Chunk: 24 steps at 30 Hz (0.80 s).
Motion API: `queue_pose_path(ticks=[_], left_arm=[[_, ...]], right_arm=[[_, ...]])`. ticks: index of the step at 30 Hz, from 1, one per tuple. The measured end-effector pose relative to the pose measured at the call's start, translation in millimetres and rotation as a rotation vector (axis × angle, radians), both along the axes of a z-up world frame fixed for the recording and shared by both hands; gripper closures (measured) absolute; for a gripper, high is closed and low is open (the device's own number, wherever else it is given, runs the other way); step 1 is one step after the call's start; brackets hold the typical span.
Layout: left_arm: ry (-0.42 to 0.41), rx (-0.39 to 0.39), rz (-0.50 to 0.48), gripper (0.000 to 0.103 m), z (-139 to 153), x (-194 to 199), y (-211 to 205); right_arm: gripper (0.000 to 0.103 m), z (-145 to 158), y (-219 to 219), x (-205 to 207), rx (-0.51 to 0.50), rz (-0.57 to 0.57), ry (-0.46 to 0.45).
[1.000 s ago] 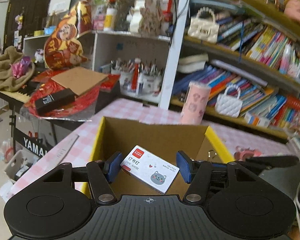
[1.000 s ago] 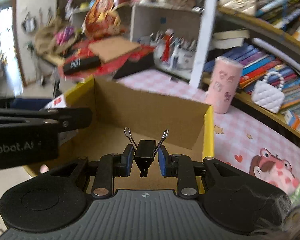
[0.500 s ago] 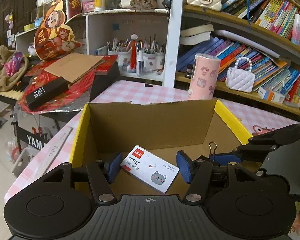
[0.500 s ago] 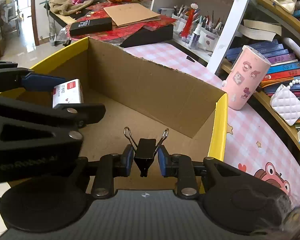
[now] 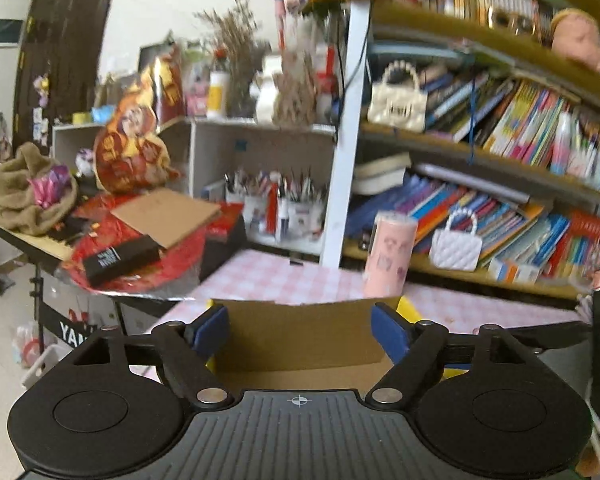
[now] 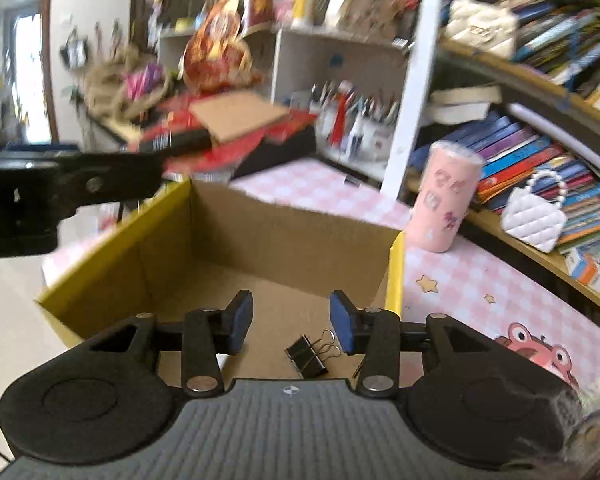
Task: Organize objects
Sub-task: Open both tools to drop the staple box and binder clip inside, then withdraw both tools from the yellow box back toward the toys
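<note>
A small black binder clip (image 6: pixel 306 357) with two shiny wire handles was seen lying on its side on the brown floor of the cardboard box (image 6: pixel 300 240), at the near right, just below the right gripper (image 6: pixel 291 323). The right gripper was spread wide with nothing held between its blue pads. The left gripper (image 5: pixel 300 331) was spread wide too, with nothing in it, in front of the box's far wall (image 5: pixel 300 336), and a pink cup (image 6: pixel 448 196) was seen on the checked tablecloth (image 6: pixel 480 280) past the box, to the right.

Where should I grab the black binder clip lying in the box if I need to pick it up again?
Grip the binder clip across its black body, coming straight down from above. It lies on its side on the cardboard box floor, wire handles folded toward the right gripper, so the body is probably the firmer hold.
</note>
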<state>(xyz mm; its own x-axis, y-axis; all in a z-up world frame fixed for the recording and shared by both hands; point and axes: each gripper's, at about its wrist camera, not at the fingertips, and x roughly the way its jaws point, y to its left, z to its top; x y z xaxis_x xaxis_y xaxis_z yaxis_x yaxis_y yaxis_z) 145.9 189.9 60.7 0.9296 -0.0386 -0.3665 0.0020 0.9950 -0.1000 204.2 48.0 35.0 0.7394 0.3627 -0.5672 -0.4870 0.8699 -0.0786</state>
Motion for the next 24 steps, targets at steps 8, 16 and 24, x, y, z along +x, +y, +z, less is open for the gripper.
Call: queue_pose_path(ticks=[8,16,24], left_arm=[[0.020,-0.031,0.018,0.022,-2,-63,3],[0.115,-0.029,0.052,0.013,-33,-127,-5],[0.197,-0.020,0.041,0.012,-57,-168,-20]], right_arm=[[0.062,10,-17,-76,0.054,-0.084,-0.045],[0.062,-17,-37,-156,0.054,-0.221,0.016],[0.061,-44,-58,-220,0.028,-0.352,0.064]])
